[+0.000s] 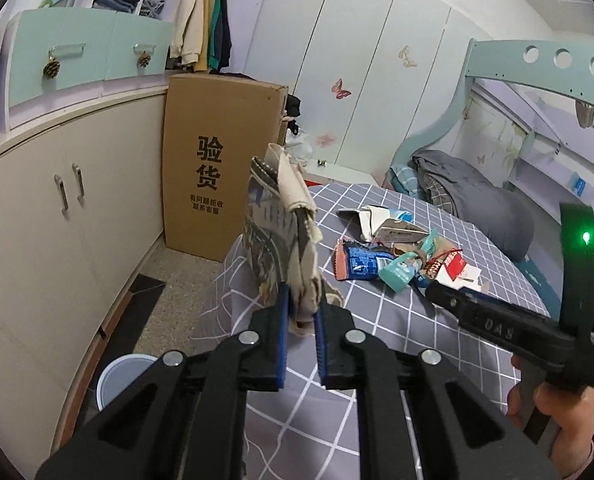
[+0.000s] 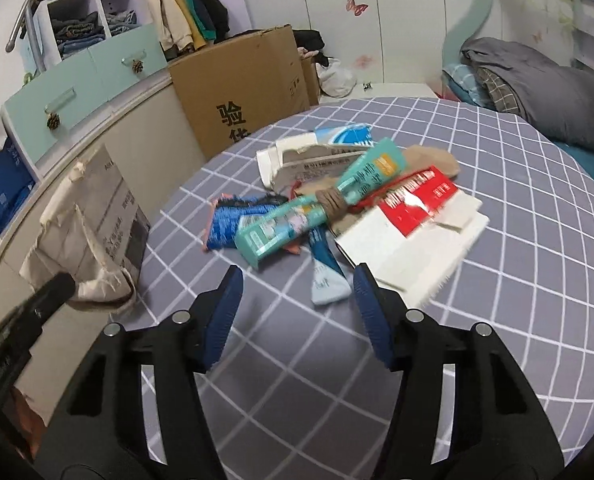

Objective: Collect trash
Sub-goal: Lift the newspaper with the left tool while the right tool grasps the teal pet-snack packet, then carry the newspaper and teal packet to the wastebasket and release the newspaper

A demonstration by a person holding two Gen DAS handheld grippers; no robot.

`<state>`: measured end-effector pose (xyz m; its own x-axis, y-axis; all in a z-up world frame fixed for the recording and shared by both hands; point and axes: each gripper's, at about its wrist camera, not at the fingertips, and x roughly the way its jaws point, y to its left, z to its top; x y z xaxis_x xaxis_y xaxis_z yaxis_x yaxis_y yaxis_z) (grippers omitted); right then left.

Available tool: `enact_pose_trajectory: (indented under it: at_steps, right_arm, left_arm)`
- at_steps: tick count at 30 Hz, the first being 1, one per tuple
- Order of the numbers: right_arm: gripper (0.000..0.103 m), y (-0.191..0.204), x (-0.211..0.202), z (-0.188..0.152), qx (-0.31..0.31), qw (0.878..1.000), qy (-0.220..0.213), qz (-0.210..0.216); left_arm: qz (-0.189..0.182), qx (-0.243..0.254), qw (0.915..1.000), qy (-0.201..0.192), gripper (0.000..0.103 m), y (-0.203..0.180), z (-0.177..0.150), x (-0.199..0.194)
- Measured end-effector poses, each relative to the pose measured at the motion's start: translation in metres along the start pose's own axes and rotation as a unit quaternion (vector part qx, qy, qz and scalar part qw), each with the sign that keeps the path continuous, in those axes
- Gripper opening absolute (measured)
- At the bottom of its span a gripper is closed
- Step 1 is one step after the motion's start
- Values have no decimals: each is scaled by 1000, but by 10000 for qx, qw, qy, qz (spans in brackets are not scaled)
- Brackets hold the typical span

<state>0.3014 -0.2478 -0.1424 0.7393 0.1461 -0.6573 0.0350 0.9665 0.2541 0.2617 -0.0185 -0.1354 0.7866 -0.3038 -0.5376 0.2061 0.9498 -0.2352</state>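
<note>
My left gripper [image 1: 301,308] is shut on a flattened, torn beige cardboard box [image 1: 285,236] and holds it upright over the left edge of the bed. The right wrist view shows that box [image 2: 93,236] at the left. A pile of trash lies on the grey checked sheet [image 2: 497,320]: a teal toothpaste box [image 2: 317,208], a blue wrapper [image 2: 233,224], a red packet [image 2: 417,196], white card pieces [image 2: 409,252] and a light blue tube [image 2: 329,284]. My right gripper [image 2: 297,280] is open just short of the pile; the tube's end lies between its fingertips, not pressed.
A tall brown carton [image 1: 217,168] stands on the floor by the cream cabinets [image 1: 57,220]. A white bucket [image 1: 117,376] sits on the floor under my left gripper. A grey duvet [image 2: 537,92] is heaped at the head of the bed. A hand [image 1: 557,412] holds the right gripper.
</note>
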Motion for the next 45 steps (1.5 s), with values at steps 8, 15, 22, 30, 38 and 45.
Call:
enact_pose_trajectory:
  at_steps: [8, 15, 22, 30, 38, 45]
  right_arm:
    - [58, -24, 24, 32, 743, 9971, 186, 43]
    - [58, -18, 44, 53, 682, 9968, 344, -247]
    - [41, -12, 67, 54, 507, 9954, 635, -508]
    - [22, -22, 47, 48, 793, 9962, 317, -155]
    - [22, -2, 4, 51, 765, 9969, -83, 132]
    - [22, 68, -21, 44, 212, 9966, -168, 777]
  left_arm:
    - [-257, -47, 9996, -105, 8, 1, 9, 11]
    - [-388, -54, 9991, -137, 7, 1, 14, 27]
    - [-383, -14, 9992, -113, 7, -1, 19, 39]
    - [-469, 12, 9988, -154, 7, 0, 20, 35]
    - [-519, -136, 9979, -351, 7, 17, 21, 8]
    - [-315, -294, 9976, -537, 7, 51, 20, -30]
